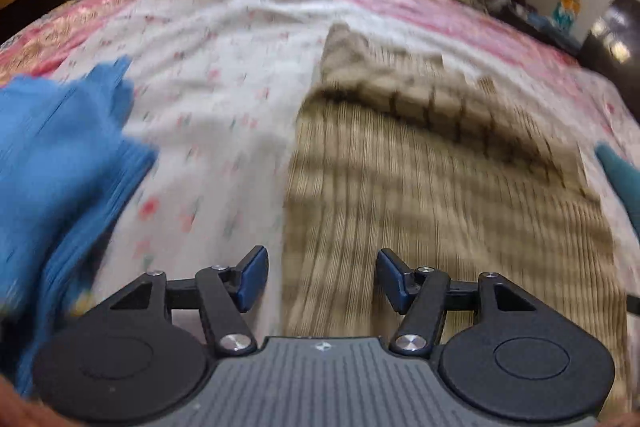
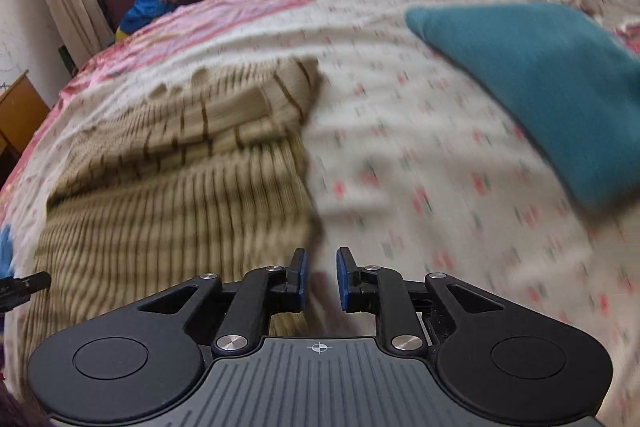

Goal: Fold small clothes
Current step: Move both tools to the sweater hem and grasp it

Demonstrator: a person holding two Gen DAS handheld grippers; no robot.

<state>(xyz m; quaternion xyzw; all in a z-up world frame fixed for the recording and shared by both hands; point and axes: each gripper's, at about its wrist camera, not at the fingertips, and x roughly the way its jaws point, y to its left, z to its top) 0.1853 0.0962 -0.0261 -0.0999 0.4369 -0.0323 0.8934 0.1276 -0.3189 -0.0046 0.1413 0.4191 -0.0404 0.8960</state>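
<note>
2 empty hand-held grippers, left (image 1: 322, 279) and right (image 2: 321, 279), above striped beige garment (image 1: 420, 187)

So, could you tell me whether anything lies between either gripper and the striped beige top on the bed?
Nothing visible does. The left gripper is open right over the striped beige top, and the right gripper, slightly open, is at its edge. The blue garment and teal garment lie off to the sides.

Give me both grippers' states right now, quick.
Left gripper: open wide, holding nothing, above the striped beige garment.
Right gripper: open with a narrower gap, holding nothing, at that garment's edge.
</note>
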